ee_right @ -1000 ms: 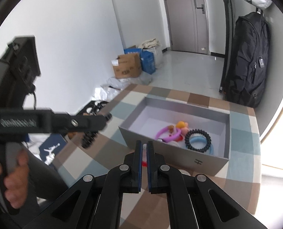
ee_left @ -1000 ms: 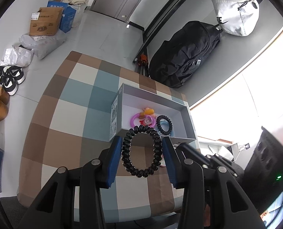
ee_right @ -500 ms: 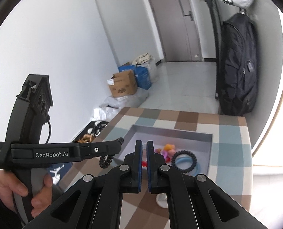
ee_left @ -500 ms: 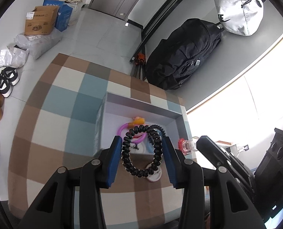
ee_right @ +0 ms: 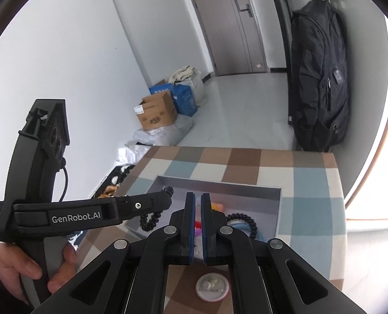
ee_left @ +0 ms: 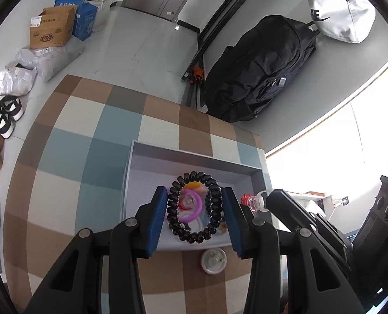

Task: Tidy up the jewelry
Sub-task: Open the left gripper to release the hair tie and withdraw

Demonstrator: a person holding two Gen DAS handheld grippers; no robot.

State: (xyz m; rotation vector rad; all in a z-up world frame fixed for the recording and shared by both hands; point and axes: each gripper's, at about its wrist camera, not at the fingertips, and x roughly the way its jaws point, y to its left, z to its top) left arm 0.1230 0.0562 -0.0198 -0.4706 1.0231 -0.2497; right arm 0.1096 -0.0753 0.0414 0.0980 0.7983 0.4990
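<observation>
While the left claw (ee_left: 195, 209) hangs over the grey box (ee_left: 194, 157), it pinches one black coil hair tie (ee_left: 195, 206) between its blue pads, loop squeezed into an upright oval. Tie is in the air above the box's near half, not yet inside. Box sits toward the table's (ee_left: 71, 141) right edge, near the far right corner.

Right claw (ee_right: 198, 225) has its pads nearly pressed together, narrow slit left. In the left view a clear ring with a red bit (ee_left: 255, 202) sits at its tip, so I judge it's pinching that; its own camera doesn't show the piece cleanly.

Step in hand, my read: drop the tie in the box. To do it well:
- carry the tie further past the near wall, so it can't hang up on the rim
- lower until it's below rim level, then spread the pads; a coil springs back when let go and could hop out
- aim for bare floor at the box's left side, away from the pile
- keep the right claw off to the side, they're close

Count:
- black coil ties: 2, one held, one in the box (ee_right: 242, 221) over a light blue ring
- pink ring in box: 1 (ee_left: 194, 208)
- orange/yellow piece in box: 1, partly hidden
- small round white case (ee_right: 212, 286) on the table by the near edge: 1
- boxes: 1
</observation>
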